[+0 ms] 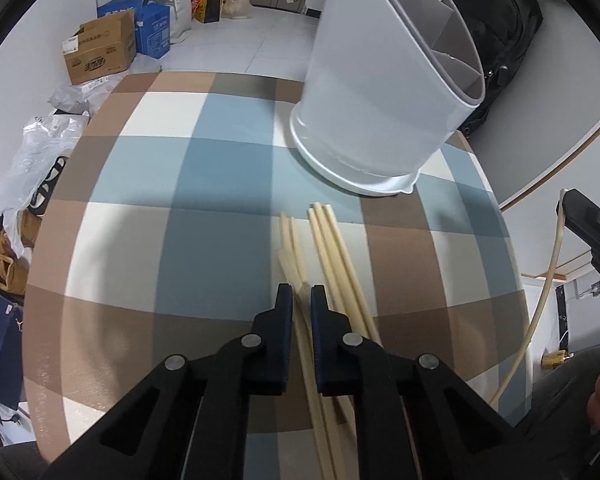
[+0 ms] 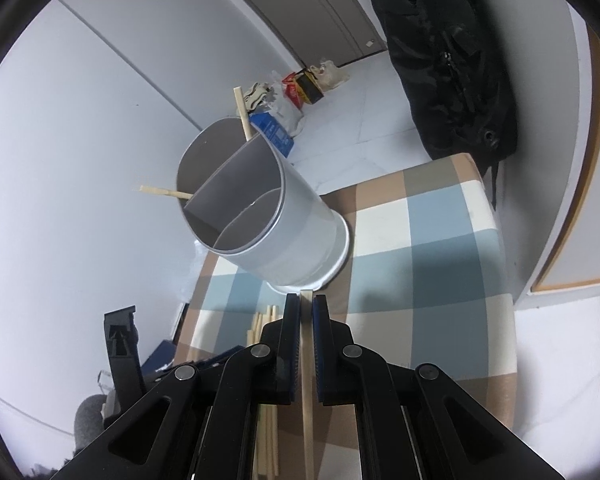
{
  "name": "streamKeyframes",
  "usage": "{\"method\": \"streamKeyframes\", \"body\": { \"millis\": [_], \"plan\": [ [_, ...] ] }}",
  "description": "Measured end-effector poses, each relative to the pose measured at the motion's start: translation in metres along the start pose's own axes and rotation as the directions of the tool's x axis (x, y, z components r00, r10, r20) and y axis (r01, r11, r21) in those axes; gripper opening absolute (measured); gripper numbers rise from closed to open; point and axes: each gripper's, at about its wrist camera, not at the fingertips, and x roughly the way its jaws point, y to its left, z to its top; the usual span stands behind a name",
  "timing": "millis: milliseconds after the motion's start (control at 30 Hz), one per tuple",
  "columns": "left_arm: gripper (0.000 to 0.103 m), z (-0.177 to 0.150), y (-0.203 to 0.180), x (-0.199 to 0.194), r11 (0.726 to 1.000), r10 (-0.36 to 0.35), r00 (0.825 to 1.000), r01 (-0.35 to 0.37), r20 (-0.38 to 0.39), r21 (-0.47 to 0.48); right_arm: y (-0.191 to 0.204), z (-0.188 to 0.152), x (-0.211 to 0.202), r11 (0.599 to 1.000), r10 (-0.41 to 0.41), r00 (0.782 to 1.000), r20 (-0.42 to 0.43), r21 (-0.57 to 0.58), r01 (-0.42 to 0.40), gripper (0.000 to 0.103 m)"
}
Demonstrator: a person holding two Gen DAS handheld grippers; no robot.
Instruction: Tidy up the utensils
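Several pale wooden chopsticks [image 1: 334,252] lie on the checked tablecloth [image 1: 188,184], just in front of a white divided utensil holder [image 1: 380,92]. My left gripper [image 1: 301,298] is low over the pile, its jaws nearly closed around one chopstick [image 1: 296,276] that still lies on the cloth. My right gripper [image 2: 306,306] is shut on a single chopstick [image 2: 307,360] and holds it above the table, pointing at the foot of the holder [image 2: 260,208]. Two chopsticks [image 2: 242,114] stand in the holder's back compartment. The other chopsticks [image 2: 264,320] lie below, left of my right gripper.
A black backpack [image 1: 496,32] leans behind the table at the right. Cardboard boxes [image 1: 100,52] and bags sit on the floor to the left. The table's right edge [image 1: 512,264] is close to the chopsticks. My right gripper shows at the right in the left wrist view [image 1: 592,224].
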Motion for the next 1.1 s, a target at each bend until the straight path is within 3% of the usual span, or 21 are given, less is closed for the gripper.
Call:
{"method": "streamKeyframes", "body": {
  "millis": [267,433,500,633,667,833,1100],
  "plan": [
    [0.005,0.005,0.009,-0.003,0.999,0.027,1.0,-0.027,0.001,-0.03,-0.001,0.002,0.0,1.0,0.014,1.0,0.001,0.017,-0.014,0.005],
    [0.006,0.008,0.015,0.004,0.995,0.051,0.998,-0.054,-0.04,-0.079,0.001,0.0,-0.002,1.0,0.025,1.0,0.003,0.015,-0.025,0.005],
    [0.01,0.012,0.018,0.009,0.993,0.026,0.997,-0.034,-0.077,-0.111,0.001,0.0,-0.003,0.999,0.028,1.0,0.008,0.017,-0.028,0.005],
    [0.042,0.019,0.016,0.005,0.99,-0.007,0.999,-0.001,-0.053,-0.138,0.0,0.001,-0.003,0.999,0.033,0.999,0.013,0.024,-0.034,0.005],
    [0.043,0.021,0.015,0.006,0.99,-0.008,0.999,0.0,-0.049,-0.143,0.0,0.001,-0.003,0.999,0.035,0.999,0.013,0.025,-0.035,0.005],
    [0.043,0.023,0.009,0.013,0.991,-0.015,0.998,0.006,-0.069,-0.137,-0.001,0.002,-0.004,0.999,0.039,0.999,0.016,0.027,-0.04,0.005],
    [0.041,0.025,-0.005,0.017,0.995,0.088,0.995,-0.089,-0.043,-0.034,0.0,0.003,-0.005,0.999,0.041,0.999,0.017,0.019,-0.042,0.005]
  ]
}}
